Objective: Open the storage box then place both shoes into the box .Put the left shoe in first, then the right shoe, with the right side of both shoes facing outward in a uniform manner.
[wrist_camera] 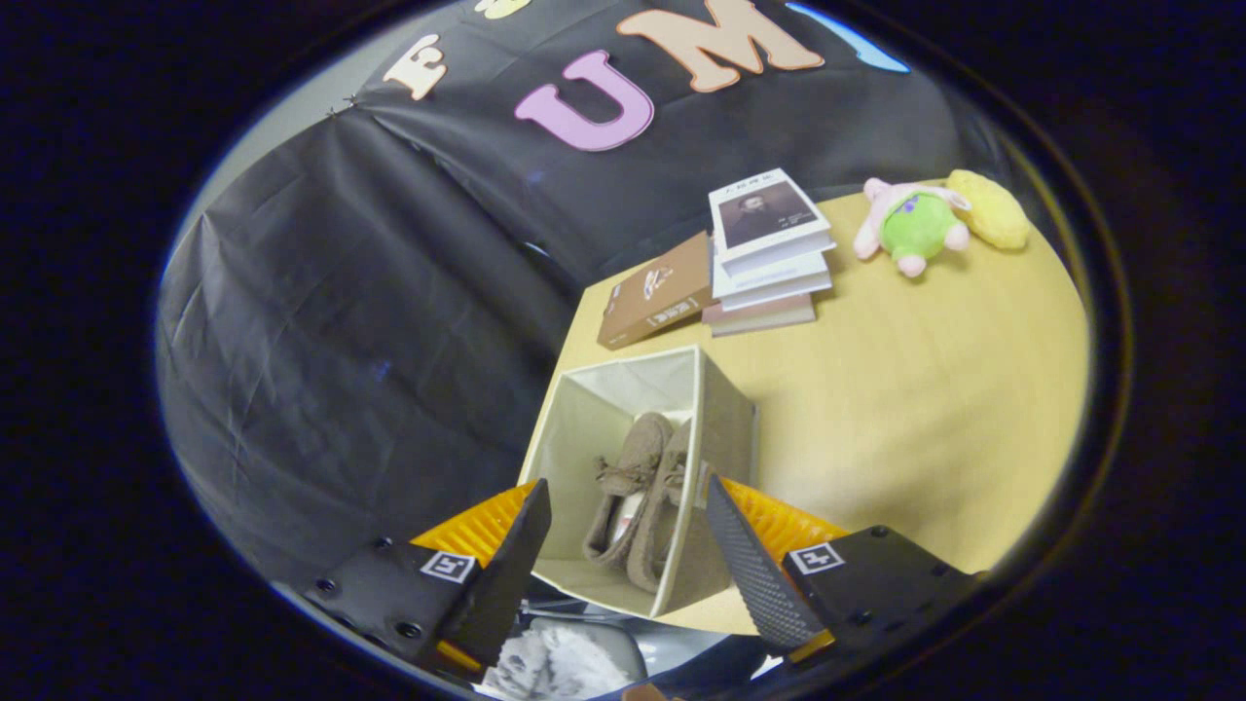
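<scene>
Looking forward along the two fingers in the gripper view, the gripper (pixel 623 560) stands released, its jaws spread wide and pressing on nothing, the fabric storage box (pixel 725 428) lying just ahead of and between the fingertips. The box sits open at the near corner of the yellow table (pixel 925 389), its mouth turned toward the camera. Both brown shoes are inside: the left-hand shoe (pixel 628 487) and the right-hand shoe (pixel 667 516) stand side by side, touching, toes toward the back of the box and heels toward its near rim. Their long axes run roughly in line with the fingers' own direction, tilted slightly to the right. Which is the left shoe and which the right cannot be told from this angle, nor whether the sides face uniformly outward. Judged from this, the placing step appears done, and any correction would call for a straight reach forward between the box walls. Beyond the box, well apart, lie a brown book (pixel 657 292), a stack of books (pixel 769 253), a green plush toy (pixel 910 226) and a yellow plush toy (pixel 991 206).
</scene>
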Available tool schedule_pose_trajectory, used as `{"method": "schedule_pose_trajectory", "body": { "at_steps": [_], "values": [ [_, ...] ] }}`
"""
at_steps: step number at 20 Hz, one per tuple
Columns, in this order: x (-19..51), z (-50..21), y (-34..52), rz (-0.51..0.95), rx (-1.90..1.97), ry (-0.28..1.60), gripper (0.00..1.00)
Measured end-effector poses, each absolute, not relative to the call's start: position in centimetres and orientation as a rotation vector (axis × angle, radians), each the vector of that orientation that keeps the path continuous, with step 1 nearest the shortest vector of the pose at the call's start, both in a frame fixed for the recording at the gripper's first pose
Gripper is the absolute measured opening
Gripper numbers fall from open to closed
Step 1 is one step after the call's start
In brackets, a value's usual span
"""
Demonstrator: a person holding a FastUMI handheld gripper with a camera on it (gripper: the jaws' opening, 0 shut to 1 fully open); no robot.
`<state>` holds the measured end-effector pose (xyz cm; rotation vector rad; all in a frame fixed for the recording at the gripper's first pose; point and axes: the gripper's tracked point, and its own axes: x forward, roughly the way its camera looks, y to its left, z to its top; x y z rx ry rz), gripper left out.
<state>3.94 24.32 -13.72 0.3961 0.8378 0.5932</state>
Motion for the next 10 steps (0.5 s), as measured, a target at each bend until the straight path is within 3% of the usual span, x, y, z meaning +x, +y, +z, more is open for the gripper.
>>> {"method": "schedule_pose_trajectory", "body": {
  "at_steps": [10],
  "values": [
    [10.5,-4.1,10.9,0.279,0.198,0.328,1.0]
  ]
}}
